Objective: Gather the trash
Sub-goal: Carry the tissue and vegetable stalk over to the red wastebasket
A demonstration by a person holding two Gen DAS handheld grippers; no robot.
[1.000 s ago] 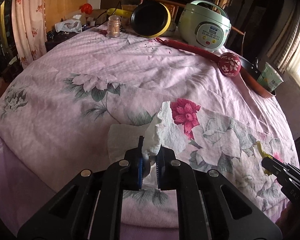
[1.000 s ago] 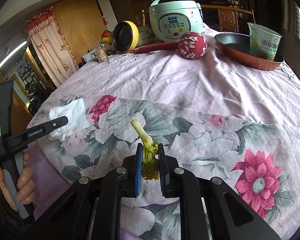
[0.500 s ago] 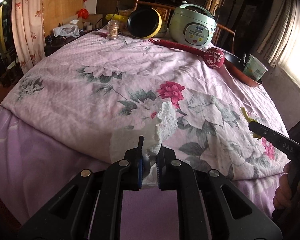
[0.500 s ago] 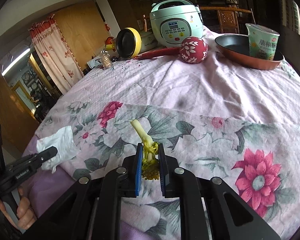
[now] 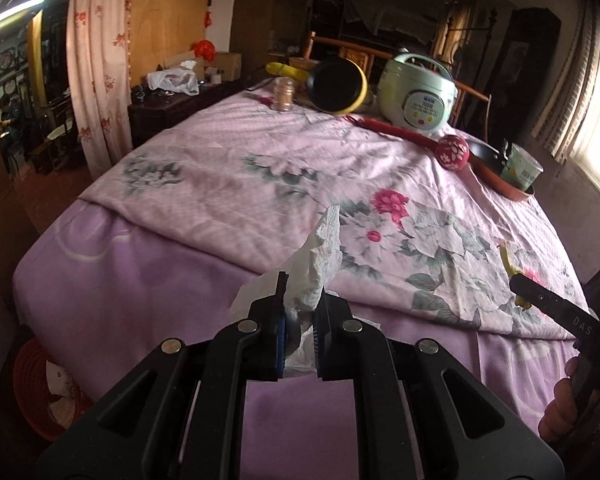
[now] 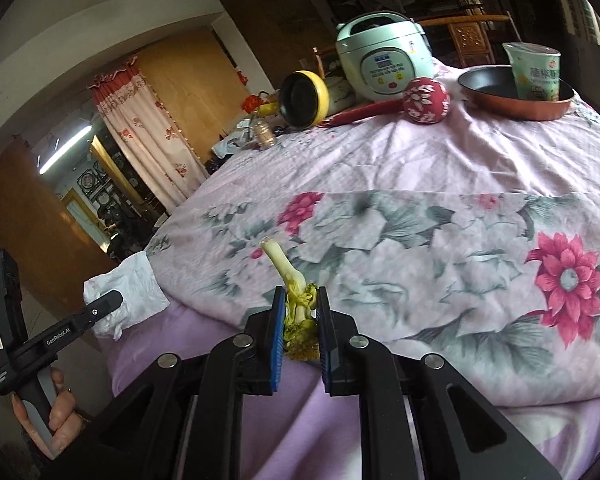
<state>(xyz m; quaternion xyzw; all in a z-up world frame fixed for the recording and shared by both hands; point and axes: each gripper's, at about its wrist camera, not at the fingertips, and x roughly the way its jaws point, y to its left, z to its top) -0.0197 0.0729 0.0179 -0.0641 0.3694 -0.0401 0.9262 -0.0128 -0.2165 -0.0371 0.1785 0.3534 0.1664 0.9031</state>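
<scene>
My left gripper is shut on a crumpled white paper tissue and holds it in the air off the near edge of the table. The tissue also shows in the right wrist view, pinched in the left gripper. My right gripper is shut on a yellow-green vegetable scrap with a pale stalk, held over the table's front edge. In the left wrist view the right gripper shows at the right with the scrap.
The table wears a pink floral cloth. At its far side stand a green rice cooker, a yellow pan, a red floral mallet and a red pan holding a cup. A red basket sits on the floor at lower left.
Both grippers have drawn back from the table toward its near edge, each still holding its piece. The red basket on the floor has come into the left wrist view.
</scene>
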